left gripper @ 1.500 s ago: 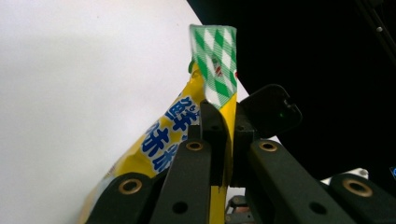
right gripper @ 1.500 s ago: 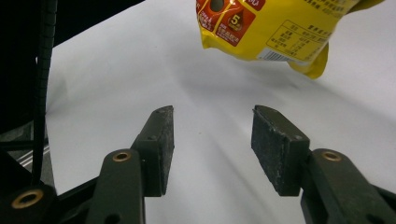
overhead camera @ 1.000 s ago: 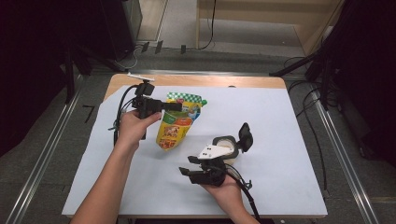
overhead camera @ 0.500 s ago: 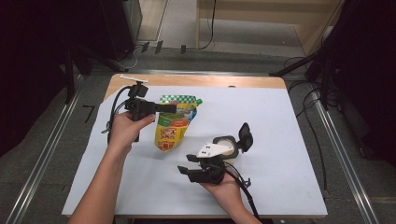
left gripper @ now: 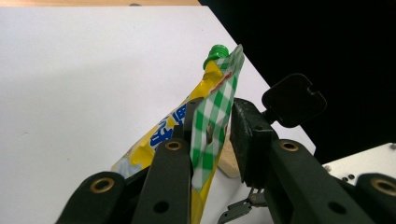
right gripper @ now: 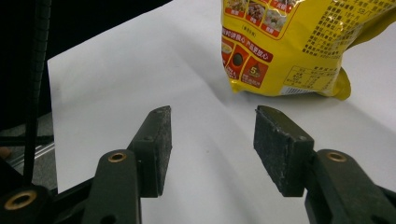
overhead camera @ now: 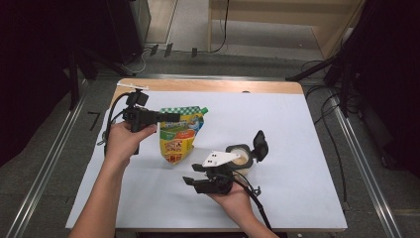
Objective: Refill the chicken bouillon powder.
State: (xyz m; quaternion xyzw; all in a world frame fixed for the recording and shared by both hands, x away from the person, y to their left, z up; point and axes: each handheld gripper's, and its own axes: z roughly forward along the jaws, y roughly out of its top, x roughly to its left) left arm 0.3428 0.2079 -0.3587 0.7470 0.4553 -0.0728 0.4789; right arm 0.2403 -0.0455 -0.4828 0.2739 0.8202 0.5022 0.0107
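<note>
A yellow spouted pouch (overhead camera: 179,139) with a green checked top and a green cap stands on the white sheet. My left gripper (overhead camera: 173,117) reaches in from the left and is shut on its checked top edge. In the left gripper view the jaws (left gripper: 215,112) pinch the checked strip of the pouch (left gripper: 210,135), with the green cap (left gripper: 216,50) above. My right gripper (overhead camera: 190,182) is held low at the front, open, pointing left. In the right gripper view its jaws (right gripper: 210,126) hold nothing, and the pouch's bottom (right gripper: 289,46) lies just beyond them.
A small round container (overhead camera: 241,157) with beige contents and an open black flip lid (overhead camera: 259,145) sits right of the pouch, behind my right hand. White paper (overhead camera: 297,148) covers the wooden table (overhead camera: 208,85). Metal rails run along both sides.
My left gripper has shifted slightly left and toward me with the pouch in it. The right gripper has barely moved.
</note>
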